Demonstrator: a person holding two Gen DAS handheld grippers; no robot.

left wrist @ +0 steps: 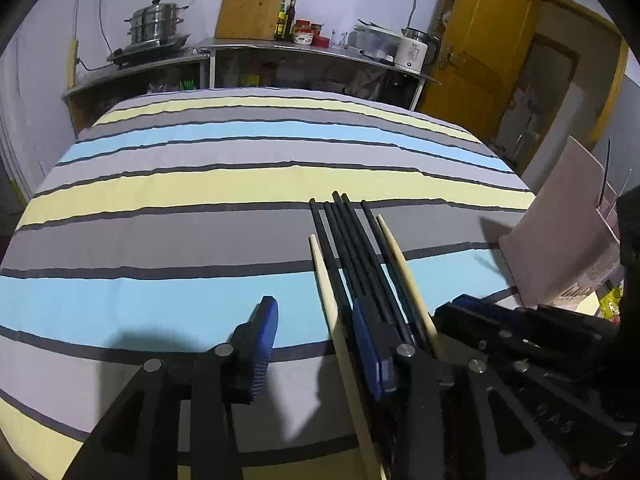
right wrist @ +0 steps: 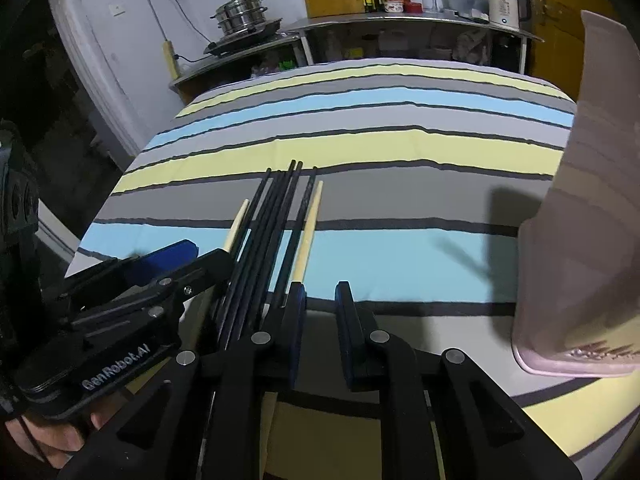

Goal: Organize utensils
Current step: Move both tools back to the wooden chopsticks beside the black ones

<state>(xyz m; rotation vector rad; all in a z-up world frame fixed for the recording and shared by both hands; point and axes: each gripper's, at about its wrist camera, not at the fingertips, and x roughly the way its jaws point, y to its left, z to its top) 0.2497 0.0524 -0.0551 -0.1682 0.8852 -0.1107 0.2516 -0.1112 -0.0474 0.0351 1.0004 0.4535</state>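
Note:
A bundle of several black chopsticks (left wrist: 352, 248) with two pale wooden chopsticks (left wrist: 326, 280) lies on the striped tablecloth (left wrist: 200, 184). In the left wrist view the bundle runs between my two grippers, outside my left gripper's (left wrist: 316, 312) right finger. My left gripper is open and empty. In the right wrist view the bundle (right wrist: 276, 216) lies left of my right gripper (right wrist: 322, 292), outside its left finger. My right gripper is open a narrow gap and empty. A pink utensil holder (right wrist: 580, 240) stands at the right.
The pink holder (left wrist: 560, 240) also shows at the right of the left wrist view. A counter (left wrist: 280, 46) with a steamer pot (left wrist: 156, 24), bottles and a kettle (left wrist: 414, 50) stands behind the table. A yellow door (left wrist: 480, 40) is at the back right.

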